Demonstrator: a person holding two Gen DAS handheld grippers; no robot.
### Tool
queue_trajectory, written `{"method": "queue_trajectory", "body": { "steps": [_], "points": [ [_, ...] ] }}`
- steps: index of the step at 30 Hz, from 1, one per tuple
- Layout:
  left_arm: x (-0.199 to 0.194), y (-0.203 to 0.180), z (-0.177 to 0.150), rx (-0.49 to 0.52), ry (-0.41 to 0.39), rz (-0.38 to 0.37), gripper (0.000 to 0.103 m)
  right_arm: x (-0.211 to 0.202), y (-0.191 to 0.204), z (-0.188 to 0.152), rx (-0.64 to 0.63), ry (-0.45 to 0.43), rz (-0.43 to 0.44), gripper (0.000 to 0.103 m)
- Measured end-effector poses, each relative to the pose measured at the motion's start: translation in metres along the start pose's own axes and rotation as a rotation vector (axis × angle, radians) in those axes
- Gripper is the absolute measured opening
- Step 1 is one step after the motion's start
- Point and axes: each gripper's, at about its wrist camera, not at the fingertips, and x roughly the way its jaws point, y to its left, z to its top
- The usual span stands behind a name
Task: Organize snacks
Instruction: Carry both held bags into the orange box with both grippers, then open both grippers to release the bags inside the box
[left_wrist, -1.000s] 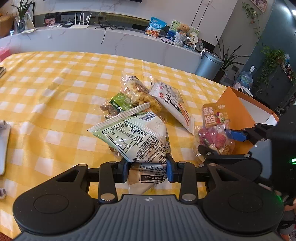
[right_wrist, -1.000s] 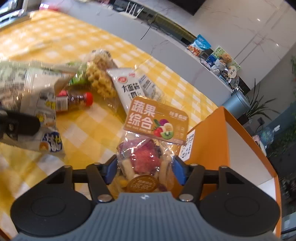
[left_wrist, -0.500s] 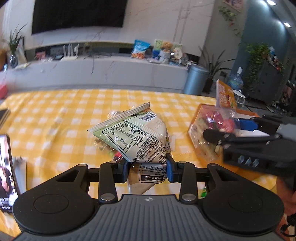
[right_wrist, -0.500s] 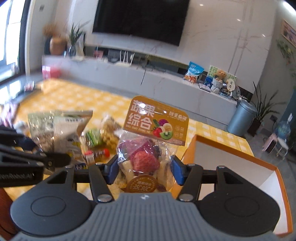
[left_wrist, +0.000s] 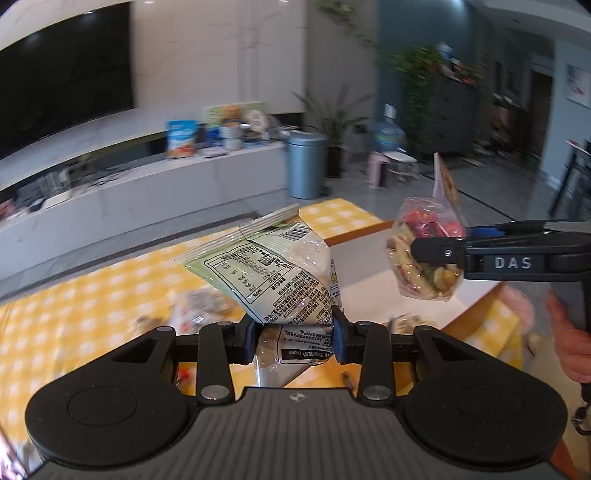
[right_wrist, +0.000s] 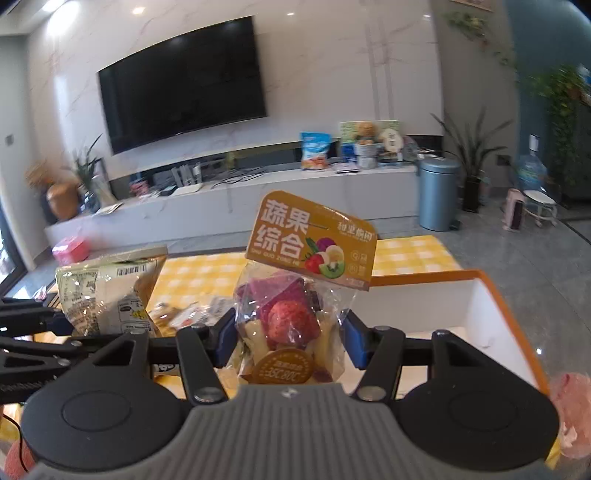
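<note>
Both tools are busy. Left tool (left_wrist: 295, 338) squeezes a green and white snack bag (left_wrist: 273, 269), held up in the air. Right tool (right_wrist: 290, 343) pinches a clear bag of dried fruit (right_wrist: 291, 317), up high too. Just past them sits the orange box (right_wrist: 495, 295) on the yellow checked tabletop (left_wrist: 74, 314). I think both bags go in there next. More snacks (left_wrist: 199, 314) lie on the tabletop, so lots is left.
</note>
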Motion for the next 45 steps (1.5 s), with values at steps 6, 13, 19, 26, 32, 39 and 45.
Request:
{"method": "queue_trajectory", "body": {
  "steps": [6, 13, 19, 26, 32, 39, 45],
  "points": [
    [0.042, -0.031, 0.027, 0.117, 0.066, -0.05, 0.043, 0.006, -0.05, 0.002, 0.106, 0.024, -0.057, 0.057],
    [0.108, -0.048, 0.046, 0.22, 0.208, -0.096, 0.043, 0.042, -0.09, -0.001, 0.232, 0.104, -0.021, 0.057],
    [0.165, -0.051, 0.045, 0.342, 0.363, -0.081, 0.043, 0.094, -0.101, 0.0, 0.239, 0.241, 0.023, 0.057],
    [0.201, -0.043, 0.044, 0.379, 0.432, -0.114, 0.044, 0.14, -0.097, 0.003, 0.152, 0.366, 0.062, 0.057],
    [0.217, -0.046, 0.039, 0.426, 0.448, -0.117, 0.045, 0.171, -0.097, 0.003, 0.106, 0.471, 0.083, 0.057],
    [0.22, -0.038, 0.033, 0.375, 0.413, -0.116, 0.06, 0.205, -0.106, 0.002, 0.129, 0.568, 0.098, 0.057],
    [0.2, -0.027, 0.035, 0.337, 0.339, -0.157, 0.068, 0.218, -0.107, 0.004, 0.146, 0.609, 0.091, 0.059]
  ]
}}
